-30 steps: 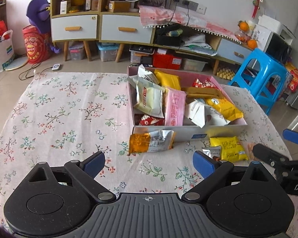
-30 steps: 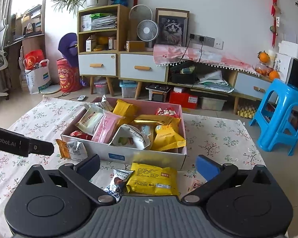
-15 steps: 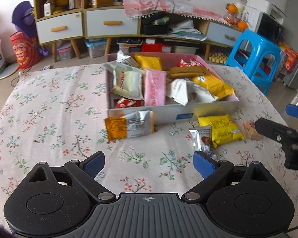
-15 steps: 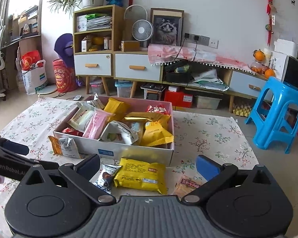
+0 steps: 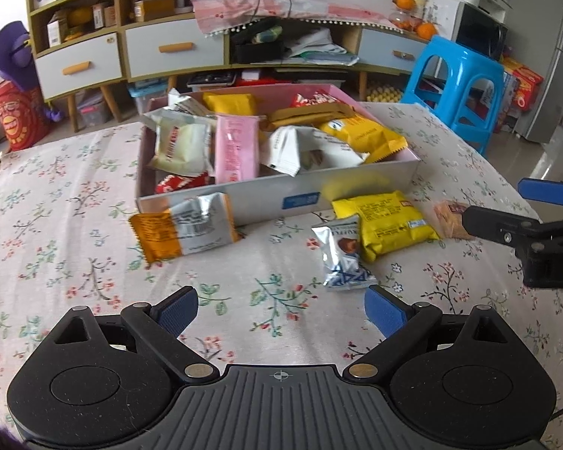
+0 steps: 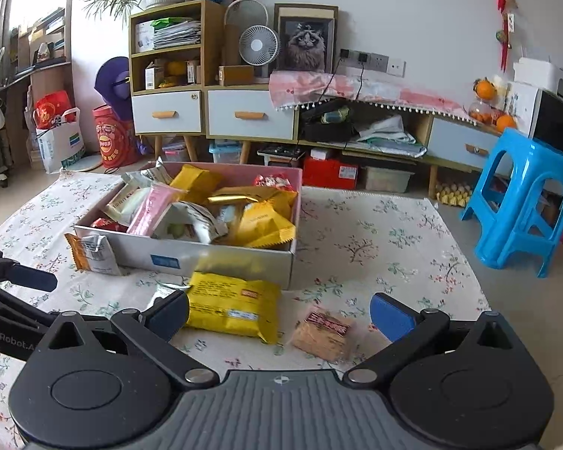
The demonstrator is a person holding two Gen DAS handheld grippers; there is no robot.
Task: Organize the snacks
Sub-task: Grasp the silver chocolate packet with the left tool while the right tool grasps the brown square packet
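A pink-lined cardboard box (image 5: 360, 183) full of snack packets stands mid-table; it also shows in the right wrist view (image 6: 221, 258). In front of it lie an orange-and-silver packet (image 5: 185, 227), a small silver packet (image 5: 341, 255), a yellow packet (image 5: 388, 223) and a tan cracker packet (image 5: 450, 219). My left gripper (image 5: 279, 309) is open and empty, above the cloth just short of the silver packet. My right gripper (image 6: 277, 313) is open and empty, above the yellow packet (image 6: 232, 305) and the cracker packet (image 6: 324, 332).
The table has a floral cloth (image 5: 75, 217). A blue plastic stool (image 6: 521, 198) stands off the right edge. Cabinets and shelves (image 6: 206, 112) line the far wall behind the table.
Both grippers have drawn back and lowered toward the near side of the table, so the loose packets now sit closer before them. Both stay open. No snack has moved.
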